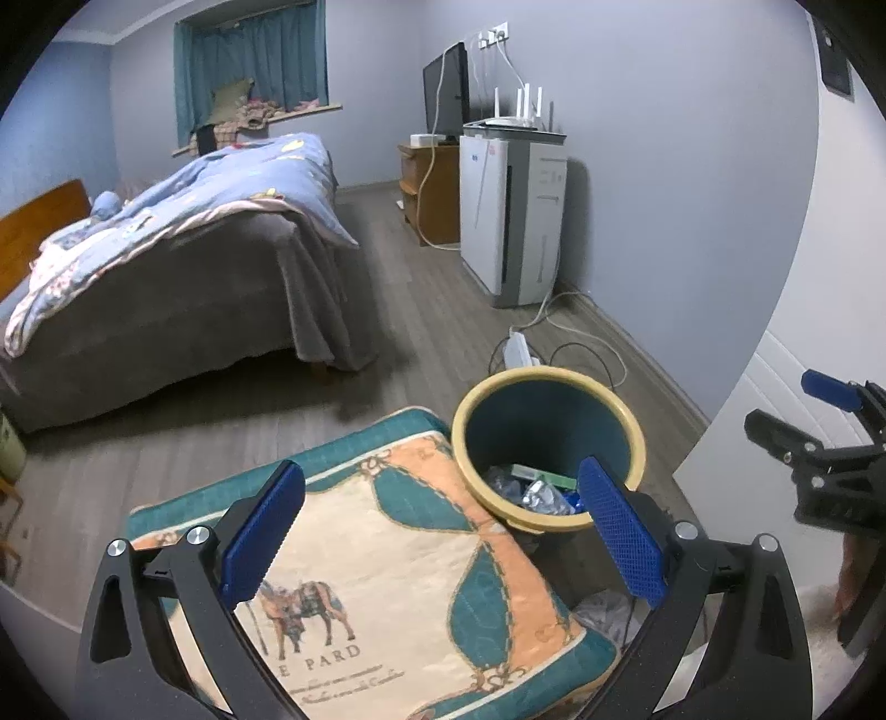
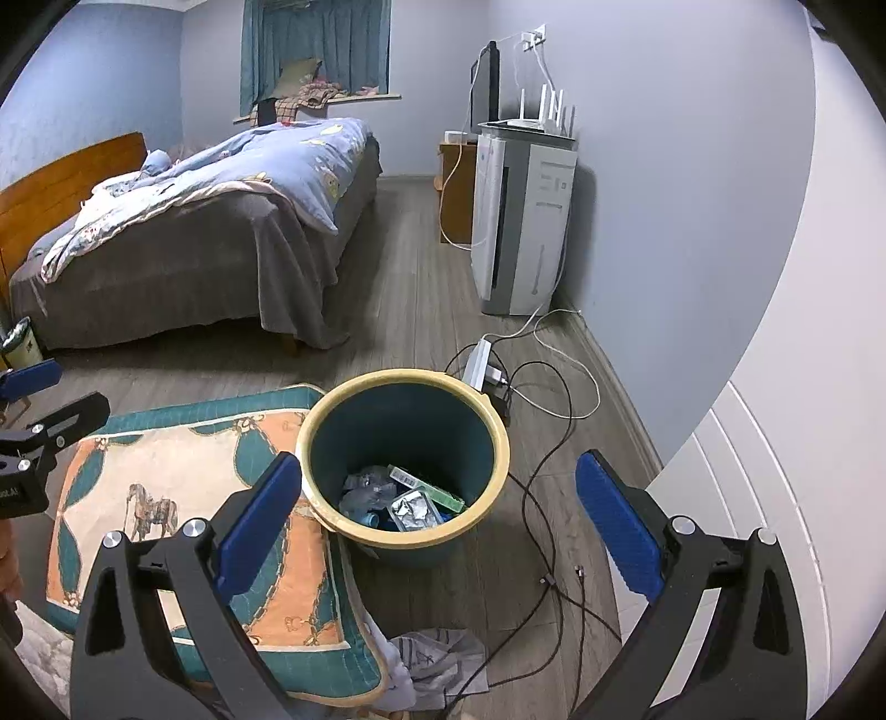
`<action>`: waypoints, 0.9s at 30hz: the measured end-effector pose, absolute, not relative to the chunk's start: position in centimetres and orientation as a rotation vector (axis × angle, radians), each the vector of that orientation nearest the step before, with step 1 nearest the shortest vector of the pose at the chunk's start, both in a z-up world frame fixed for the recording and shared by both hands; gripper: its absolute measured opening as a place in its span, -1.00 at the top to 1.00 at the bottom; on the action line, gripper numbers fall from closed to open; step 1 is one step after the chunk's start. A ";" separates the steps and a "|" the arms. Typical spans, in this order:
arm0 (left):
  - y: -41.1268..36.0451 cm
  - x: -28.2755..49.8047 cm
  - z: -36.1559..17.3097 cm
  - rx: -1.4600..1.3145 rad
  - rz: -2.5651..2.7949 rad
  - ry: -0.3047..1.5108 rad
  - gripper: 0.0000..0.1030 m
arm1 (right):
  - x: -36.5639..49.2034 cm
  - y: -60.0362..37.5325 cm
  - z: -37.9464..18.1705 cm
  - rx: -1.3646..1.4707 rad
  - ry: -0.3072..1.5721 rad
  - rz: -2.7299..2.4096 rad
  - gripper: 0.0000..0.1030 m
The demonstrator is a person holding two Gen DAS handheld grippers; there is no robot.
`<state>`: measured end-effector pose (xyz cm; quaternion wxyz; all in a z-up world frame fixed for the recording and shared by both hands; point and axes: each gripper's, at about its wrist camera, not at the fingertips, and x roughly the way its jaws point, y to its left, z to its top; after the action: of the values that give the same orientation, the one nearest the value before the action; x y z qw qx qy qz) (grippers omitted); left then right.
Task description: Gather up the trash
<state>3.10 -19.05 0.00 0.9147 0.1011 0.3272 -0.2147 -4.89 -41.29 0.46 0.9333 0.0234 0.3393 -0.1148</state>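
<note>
Two claws, both spread wide and holding nothing: the left claw (image 1: 440, 531) hangs over one patterned cushion (image 1: 387, 581), the right claw (image 2: 437, 526) over one teal bin (image 2: 407, 545) with a yellow rim. The bin stands on the floor touching the cushion's edge, holding crumpled foil (image 2: 412, 509), a green box (image 2: 426, 484) and clear plastic wrappers (image 2: 362, 490).

Teal, cream, blue, grey bedroom colours

Bin (image 2: 403, 437): teal wall, cream-yellow rim; trash (image 2: 407, 501) inside silver, green, blue. Cushion (image 2: 183, 487): teal border, orange and cream panels, brown horse print. Gripper (image 1: 440, 540) pads (image 1: 620, 529) blue, textured, frames black. Bed (image 2: 232, 221): light-blue patterned duvet, grey cover. Curtain (image 2: 315, 44) teal. Floor (image 2: 398, 310) grey wood.
</note>
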 end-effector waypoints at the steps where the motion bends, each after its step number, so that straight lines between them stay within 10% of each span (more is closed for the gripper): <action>1: -19.1 3.0 0.0 0.212 -0.441 0.671 -0.90 | -4.9 -41.3 0.5 0.051 0.695 -0.235 -0.89; 27: -19.1 3.0 -0.6 0.216 -0.448 0.690 -0.90 | -4.9 -41.3 0.6 0.040 0.696 -0.236 -0.89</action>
<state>3.00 -19.09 -0.55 0.9109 0.1045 0.3349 -0.2172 -4.89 -41.30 0.57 0.9330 0.0194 0.3403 -0.1156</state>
